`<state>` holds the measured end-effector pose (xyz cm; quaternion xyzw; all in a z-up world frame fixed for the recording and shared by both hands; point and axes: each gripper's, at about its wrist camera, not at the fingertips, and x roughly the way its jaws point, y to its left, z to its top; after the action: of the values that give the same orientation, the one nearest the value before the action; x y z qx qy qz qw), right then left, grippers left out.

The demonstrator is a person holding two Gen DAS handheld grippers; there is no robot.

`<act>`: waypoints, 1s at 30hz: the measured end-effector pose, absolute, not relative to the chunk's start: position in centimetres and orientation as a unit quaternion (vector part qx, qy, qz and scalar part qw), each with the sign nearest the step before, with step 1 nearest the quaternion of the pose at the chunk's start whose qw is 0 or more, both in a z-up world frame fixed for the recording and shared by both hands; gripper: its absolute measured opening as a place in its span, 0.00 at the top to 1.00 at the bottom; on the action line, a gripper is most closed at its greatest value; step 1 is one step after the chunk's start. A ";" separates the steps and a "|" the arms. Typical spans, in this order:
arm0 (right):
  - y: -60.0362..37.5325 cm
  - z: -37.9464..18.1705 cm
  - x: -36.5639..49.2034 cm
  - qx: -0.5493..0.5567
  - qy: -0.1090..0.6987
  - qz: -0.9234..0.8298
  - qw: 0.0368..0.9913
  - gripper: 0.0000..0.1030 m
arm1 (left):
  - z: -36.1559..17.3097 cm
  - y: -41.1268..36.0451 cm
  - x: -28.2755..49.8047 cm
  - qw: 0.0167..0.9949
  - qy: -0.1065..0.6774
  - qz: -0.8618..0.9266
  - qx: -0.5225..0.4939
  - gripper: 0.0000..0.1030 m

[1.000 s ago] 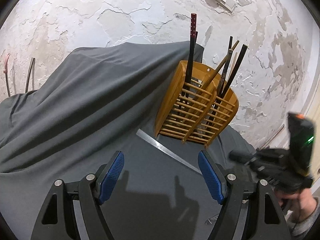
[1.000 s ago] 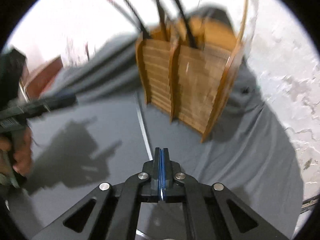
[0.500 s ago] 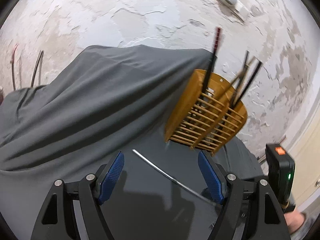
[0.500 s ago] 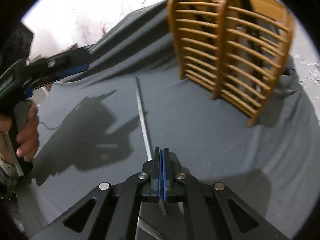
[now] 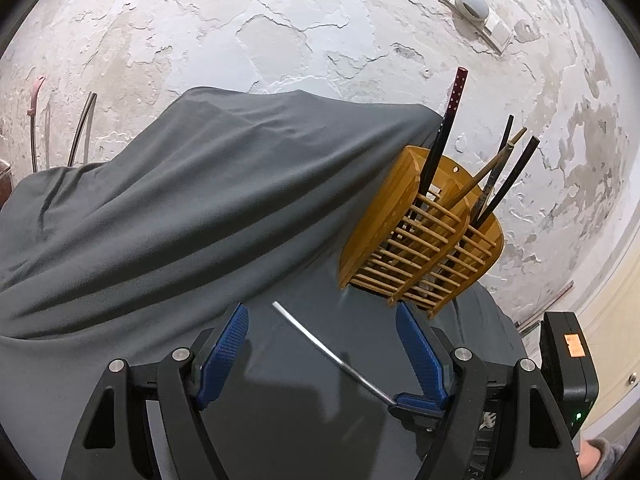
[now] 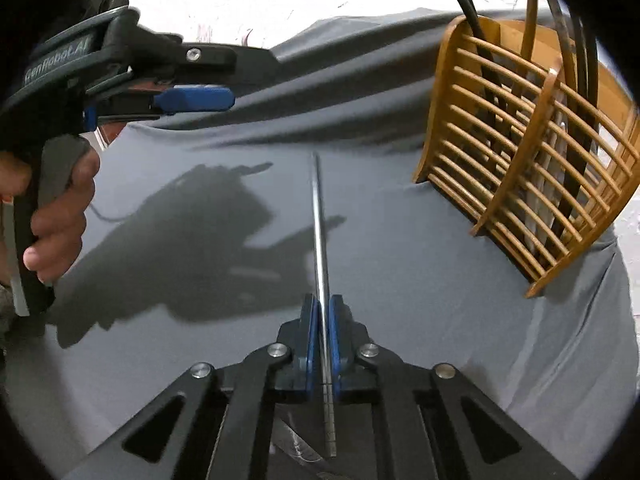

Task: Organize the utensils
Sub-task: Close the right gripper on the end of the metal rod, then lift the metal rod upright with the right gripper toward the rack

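One metal chopstick (image 6: 320,232) lies on the grey cloth (image 5: 200,208) that covers the bench, and the right tool (image 6: 324,340) is clamped on it near its lower end: the two blue pads press its sides, and a short length pokes out behind them towards the camera. In the left wrist view the same chopstick runs slantwise from the cloth down to the right tool's blue tips at the lower right.

The left tool (image 5: 326,356) hangs above the cloth with its two pads wide apart and nothing between them. A hand (image 6: 60,216) grips its handle at the left edge of the right wrist view; only the fingers show.

One wooden slatted holder (image 5: 420,248) with two compartments stands on the cloth to the right, near the wall. One dark chopstick with a red dotted top (image 5: 444,136) stands in its left compartment. The right compartment holds about four sticks, three dark and one wooden, but they cross each other and the count is unsure. Pale shapes behind the slats are too hidden to name.

One white socket plate (image 5: 464,4) sits on the cracked wall (image 5: 240,32).
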<state>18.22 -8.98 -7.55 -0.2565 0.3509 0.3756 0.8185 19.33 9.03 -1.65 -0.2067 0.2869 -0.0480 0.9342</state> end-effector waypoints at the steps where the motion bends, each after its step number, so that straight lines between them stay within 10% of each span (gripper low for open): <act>1: -9.1 -7.6 18.4 -0.243 0.354 0.375 0.822 0.94 | -1.7 9.0 19.4 0.934 0.287 -0.047 -0.206 0.20; 30: -19.9 13.4 17.7 -0.132 0.302 0.272 0.904 0.94 | -0.9 9.7 18.8 0.935 0.273 -0.053 -0.219 0.20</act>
<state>17.72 -19.88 13.45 -0.1319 0.3016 0.2720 0.9043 18.82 9.68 -0.86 -0.2186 0.2734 -0.0530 0.9352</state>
